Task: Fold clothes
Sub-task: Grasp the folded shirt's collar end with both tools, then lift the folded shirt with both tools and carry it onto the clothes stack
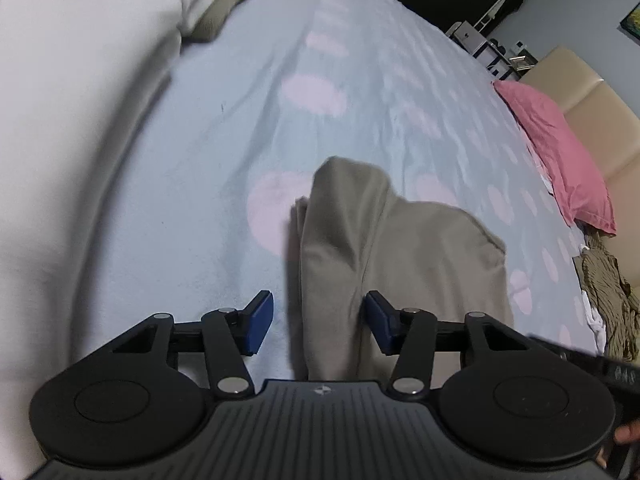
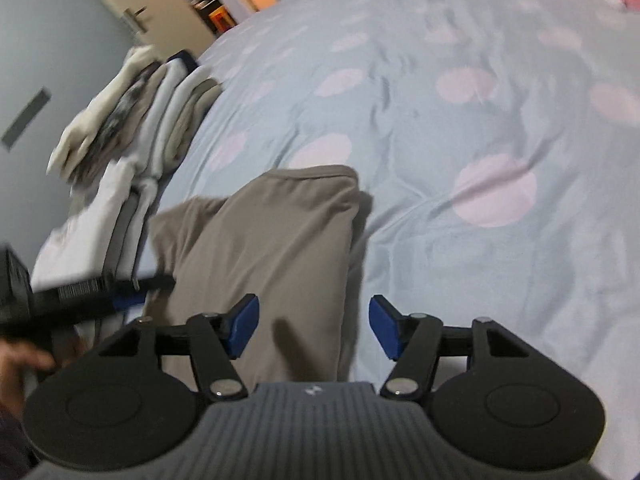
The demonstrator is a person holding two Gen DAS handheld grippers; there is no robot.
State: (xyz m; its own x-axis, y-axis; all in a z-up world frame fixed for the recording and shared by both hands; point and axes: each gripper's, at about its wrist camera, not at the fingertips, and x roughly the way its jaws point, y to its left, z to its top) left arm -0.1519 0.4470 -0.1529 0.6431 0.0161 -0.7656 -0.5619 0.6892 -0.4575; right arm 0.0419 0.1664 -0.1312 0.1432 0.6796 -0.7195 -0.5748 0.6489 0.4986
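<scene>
The beige garment [image 1: 400,248] lies on the bed sheet [image 1: 224,128] in a compact shape, with layers doubled over each other and one rounded corner pointing away from both cameras. It looks folded at least once, but its near edge is hidden under the grippers, so I cannot tell if it is a finished fold or one more fold is still to come.

The left gripper [image 1: 319,322] hangs over the left part of the garment with its fingers wide apart and nothing between them. The right gripper [image 2: 313,328] hangs over the garment's right edge, also wide and holding nothing. Both are above the cloth; if they touch it, the pictures do not show.

To the left of the garment there is a stack of clothes [image 2: 160,120] in white, grey and beige, laid in flat layers — they appear already folded. To the right of the garment, at the edge of the bed, a crumpled heap [image 1: 608,300] of olive and white cloth lies, and this seems still to be folded.

The sheet is pale blue with pink dots, soft and a little wrinkled. A pink pillow [image 1: 560,152] lies far beyond the garment on the right, against a cream headboard [image 1: 592,92]. Behind the stack there is a door [image 2: 136,12] — the room beyond is lit warm.
</scene>
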